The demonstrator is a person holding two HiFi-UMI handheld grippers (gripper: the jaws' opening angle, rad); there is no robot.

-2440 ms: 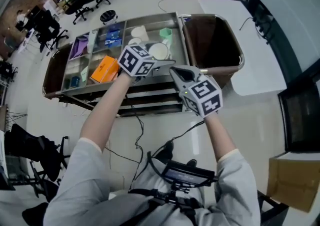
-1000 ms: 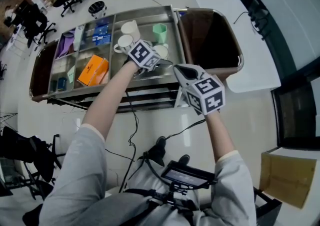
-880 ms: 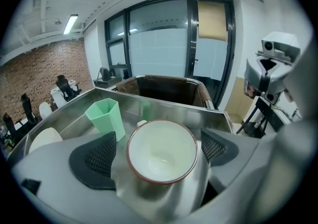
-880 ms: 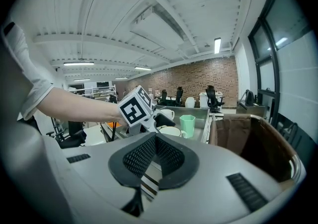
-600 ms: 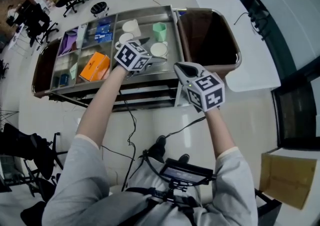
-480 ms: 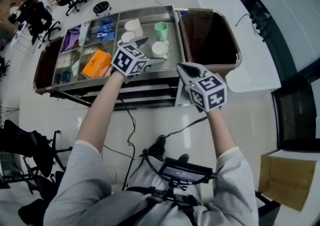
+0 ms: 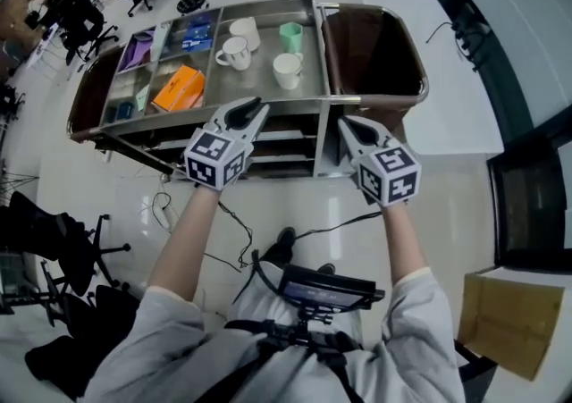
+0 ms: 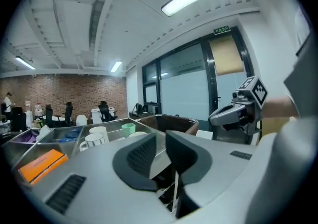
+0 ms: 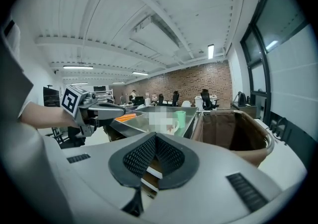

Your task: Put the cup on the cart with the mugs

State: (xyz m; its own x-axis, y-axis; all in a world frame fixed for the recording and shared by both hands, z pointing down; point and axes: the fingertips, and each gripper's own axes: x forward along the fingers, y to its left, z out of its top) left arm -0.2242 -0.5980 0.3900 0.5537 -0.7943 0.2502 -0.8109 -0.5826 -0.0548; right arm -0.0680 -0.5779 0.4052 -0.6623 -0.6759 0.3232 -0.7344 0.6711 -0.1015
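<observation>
The white cup (image 7: 288, 69) stands upright on the steel cart (image 7: 268, 93), beside two white mugs (image 7: 235, 53) and a green cup (image 7: 290, 36). My left gripper (image 7: 252, 108) hangs in front of the cart's near edge, well short of the cup. Its jaws have just been closing to a narrow gap, with nothing between them (image 8: 160, 141). In the left gripper view the mugs (image 8: 94, 141) and green cup (image 8: 128, 128) lie ahead. My right gripper (image 7: 349, 124) is shut and empty (image 9: 155, 138), level with the left one and short of the cart.
An orange box (image 7: 179, 87) and small packets fill the cart's left compartments. A brown bin (image 7: 371, 57) hangs at the cart's right end, with a white table (image 7: 451, 88) beyond it. Lower shelves (image 7: 286, 155) and floor cables (image 7: 237, 222) lie below the grippers.
The left gripper has drawn back from the cart top toward me, leaving the white cup standing there, and its jaws have narrowed. The right gripper has also pulled back a little.
</observation>
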